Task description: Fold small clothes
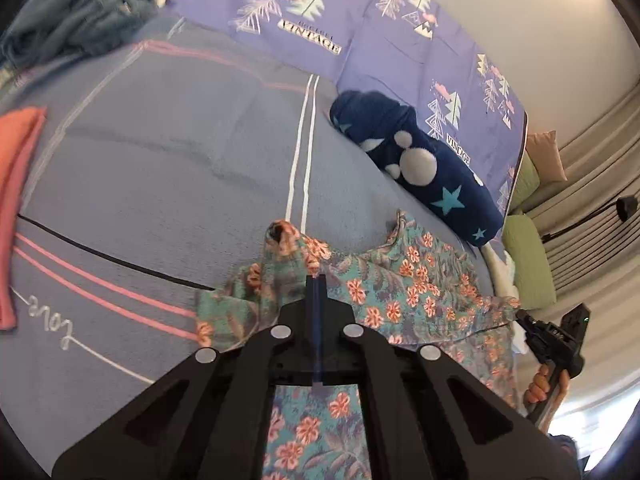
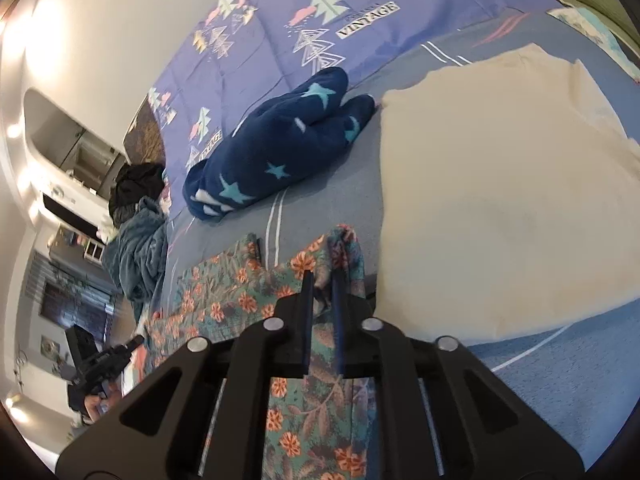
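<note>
Your left gripper [image 1: 316, 280] jaws pressed together, pinching floral garment [image 1: 404, 284] edge. Your right gripper [image 2: 322, 278] jaws narrowly apart, pinching bunched floral cloth between them. Garment lifted, stretched between both grippers above grey bed [image 1: 168, 160]. Navy star blanket [image 2: 280, 148] lies beyond, cream cloth [image 2: 500, 184] beside right gripper.

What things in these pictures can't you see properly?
- Flowery garment: left wrist view, its lower part lies behind the left tool.
- Right tool: right wrist view, bunched cloth covers its tips.
- Cream cloth: right view, the frame edge cuts it off.
- Shelf items, right view: blurred, too small.
</note>
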Motion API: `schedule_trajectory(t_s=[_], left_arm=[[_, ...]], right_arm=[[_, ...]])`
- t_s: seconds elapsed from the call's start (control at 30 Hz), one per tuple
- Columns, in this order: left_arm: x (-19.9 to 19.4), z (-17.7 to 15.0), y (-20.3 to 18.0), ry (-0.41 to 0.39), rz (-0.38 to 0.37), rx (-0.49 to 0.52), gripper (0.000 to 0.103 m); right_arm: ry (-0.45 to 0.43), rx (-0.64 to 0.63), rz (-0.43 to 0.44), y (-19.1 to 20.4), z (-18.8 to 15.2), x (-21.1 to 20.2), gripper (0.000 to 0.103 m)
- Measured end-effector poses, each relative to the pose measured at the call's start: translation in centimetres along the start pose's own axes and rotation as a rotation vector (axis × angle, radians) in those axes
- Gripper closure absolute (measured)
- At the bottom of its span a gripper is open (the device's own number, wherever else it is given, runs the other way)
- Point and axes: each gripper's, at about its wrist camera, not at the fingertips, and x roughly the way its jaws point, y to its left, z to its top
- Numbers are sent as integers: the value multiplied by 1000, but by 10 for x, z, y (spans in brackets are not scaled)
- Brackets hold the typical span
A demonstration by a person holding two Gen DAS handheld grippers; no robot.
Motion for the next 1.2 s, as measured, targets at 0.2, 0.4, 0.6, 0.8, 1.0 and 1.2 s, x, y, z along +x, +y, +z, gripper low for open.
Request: schedule_trajectory(t_s=[0.2, 0.4, 0.6, 0.8, 1.0, 1.2], left_arm=[[-18, 16, -4, -89, -1, -21, 103], [-14, 2, -7, -28, 72, 45, 64], [0, -3, -8, 8, 101, 89, 93], [-6, 0, -22, -31, 157, 158, 98], [-15, 12, -29, -52, 171, 167, 98], [-3, 49, -32, -59, 140, 71, 98]], right_arm=[[-22, 70, 53, -2, 16, -2, 97], [1, -7, 34, 7, 6, -1, 97], [11, -28, 10, 7, -1, -1, 82], [12, -49, -15, 11, 1, -1, 90], [-3, 9, 15, 8, 9, 1, 98], [-40, 57, 21, 14, 38, 8, 98]])
